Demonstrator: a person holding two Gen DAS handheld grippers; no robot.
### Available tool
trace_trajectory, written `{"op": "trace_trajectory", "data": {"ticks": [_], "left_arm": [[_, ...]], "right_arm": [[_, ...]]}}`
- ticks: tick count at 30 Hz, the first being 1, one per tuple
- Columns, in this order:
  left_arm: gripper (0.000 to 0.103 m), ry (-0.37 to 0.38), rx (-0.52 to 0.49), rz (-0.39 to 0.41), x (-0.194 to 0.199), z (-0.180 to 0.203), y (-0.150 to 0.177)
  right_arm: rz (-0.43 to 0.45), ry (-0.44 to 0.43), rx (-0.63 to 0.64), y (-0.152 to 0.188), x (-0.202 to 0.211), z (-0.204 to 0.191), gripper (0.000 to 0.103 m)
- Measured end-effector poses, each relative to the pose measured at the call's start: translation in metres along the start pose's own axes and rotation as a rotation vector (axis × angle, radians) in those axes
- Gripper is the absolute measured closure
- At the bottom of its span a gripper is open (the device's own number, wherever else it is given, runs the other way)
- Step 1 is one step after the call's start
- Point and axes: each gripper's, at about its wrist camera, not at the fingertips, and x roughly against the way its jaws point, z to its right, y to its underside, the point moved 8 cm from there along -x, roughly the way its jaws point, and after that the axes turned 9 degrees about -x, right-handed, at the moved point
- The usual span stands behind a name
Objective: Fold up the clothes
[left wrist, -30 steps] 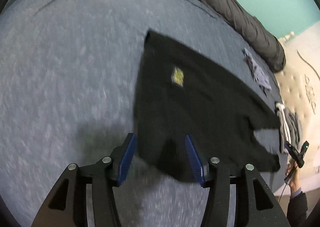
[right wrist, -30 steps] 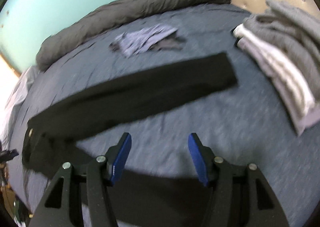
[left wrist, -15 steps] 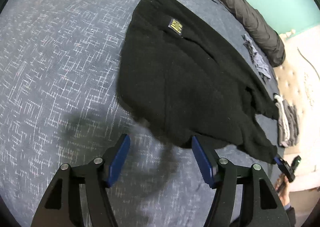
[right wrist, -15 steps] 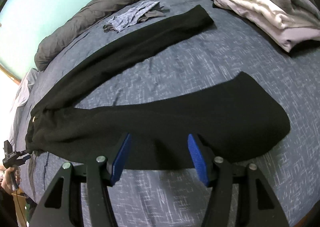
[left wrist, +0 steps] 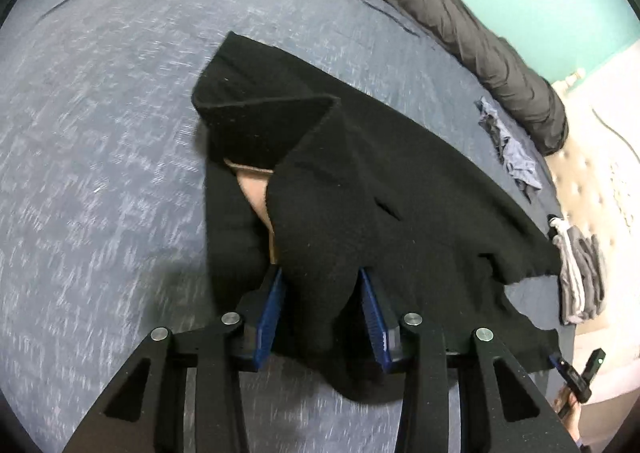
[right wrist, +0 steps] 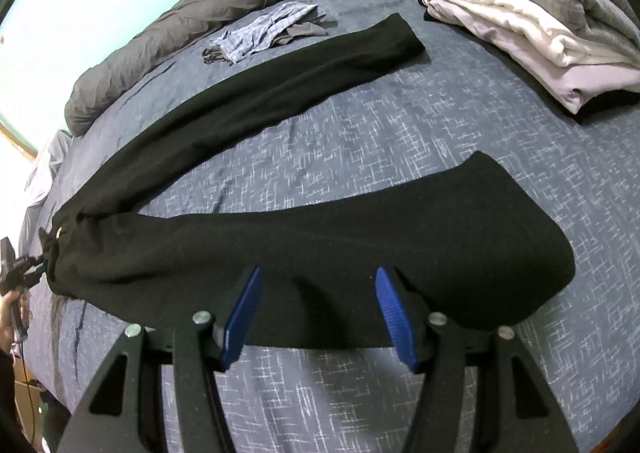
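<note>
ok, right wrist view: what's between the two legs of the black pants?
Bare blue bedspread. The black pants lie in a V with the far leg splayed away. Nothing lies in the gap, as the right wrist view shows.

Left wrist view: the black trousers (left wrist: 360,173) bunch up between the left tool's (left wrist: 322,307) blue pads (left wrist: 270,309), so whether the pads truly pinch the cloth is hard to call. The blue bedspread (left wrist: 100,133) smears with blur at nine o'clock. At five o'clock the right tool (left wrist: 576,377) is small and cut off by the frame. Right wrist view: the trousers' near hem disappears behind the right tool's (right wrist: 318,311) pads, and the folded pile (right wrist: 540,25) runs off at two o'clock. The left tool (right wrist: 18,269) at nine o'clock is tiny, its grip unreadable.
</note>
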Motion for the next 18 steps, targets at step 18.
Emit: {"op": "trace_trajectory", "data": {"ticks": [18], "left_arm": [[0.031, -0.007, -0.016, -0.046, -0.009, 0.003, 0.029]], "right_arm": [[-0.028, -0.029, -0.024, 0.015, 0.004, 0.005, 0.043]]}}
